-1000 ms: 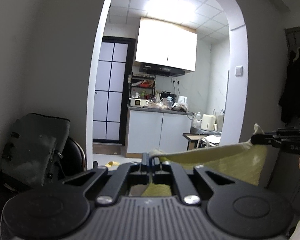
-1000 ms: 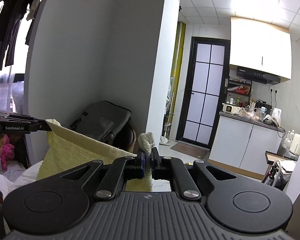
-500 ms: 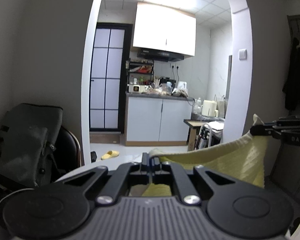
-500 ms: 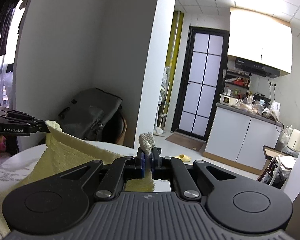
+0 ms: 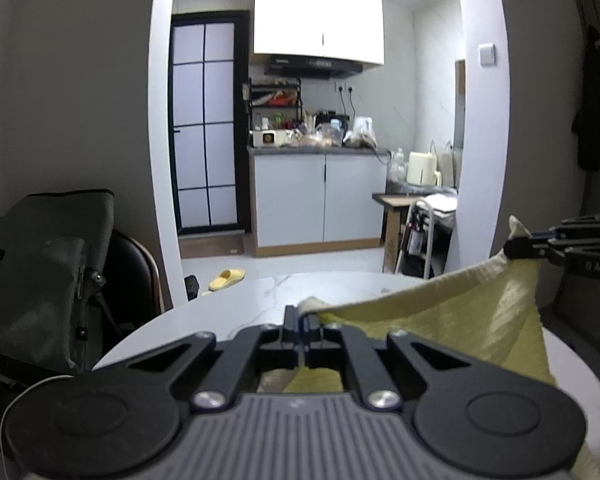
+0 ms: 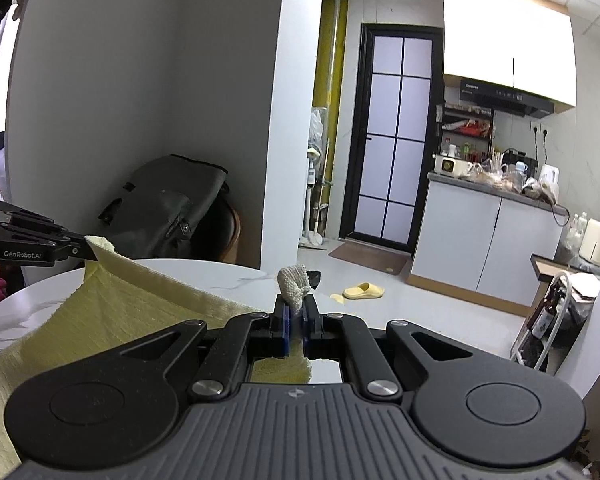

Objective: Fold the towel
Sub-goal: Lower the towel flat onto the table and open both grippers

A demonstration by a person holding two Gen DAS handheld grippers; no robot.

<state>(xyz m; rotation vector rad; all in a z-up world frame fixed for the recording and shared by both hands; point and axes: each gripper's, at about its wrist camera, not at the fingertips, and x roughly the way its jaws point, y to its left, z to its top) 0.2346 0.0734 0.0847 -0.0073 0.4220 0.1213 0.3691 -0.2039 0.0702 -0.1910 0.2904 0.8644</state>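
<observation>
A pale yellow towel (image 5: 452,316) hangs stretched between both grippers above a round white marble table (image 5: 235,308). My left gripper (image 5: 300,322) is shut on one corner of it, and the cloth runs right to my right gripper (image 5: 516,246), which pinches the other corner. In the right wrist view my right gripper (image 6: 295,312) is shut on a towel corner that bunches up above the fingertips. From there the towel (image 6: 111,312) slopes left to my left gripper (image 6: 85,251) and drapes onto the table (image 6: 203,272).
A dark chair with a grey backpack (image 5: 43,276) stands at the table's far left edge. Beyond an archway lies a kitchen with white cabinets (image 5: 320,200), a black-framed glass door (image 5: 205,128) and a yellow slipper (image 5: 227,278) on the floor. A small trolley (image 6: 548,320) is at right.
Both grippers have come down and forward with the towel held taut. The round table, out of sight a second ago, now shows under the towel, and the cloth's lower part rests on it.
</observation>
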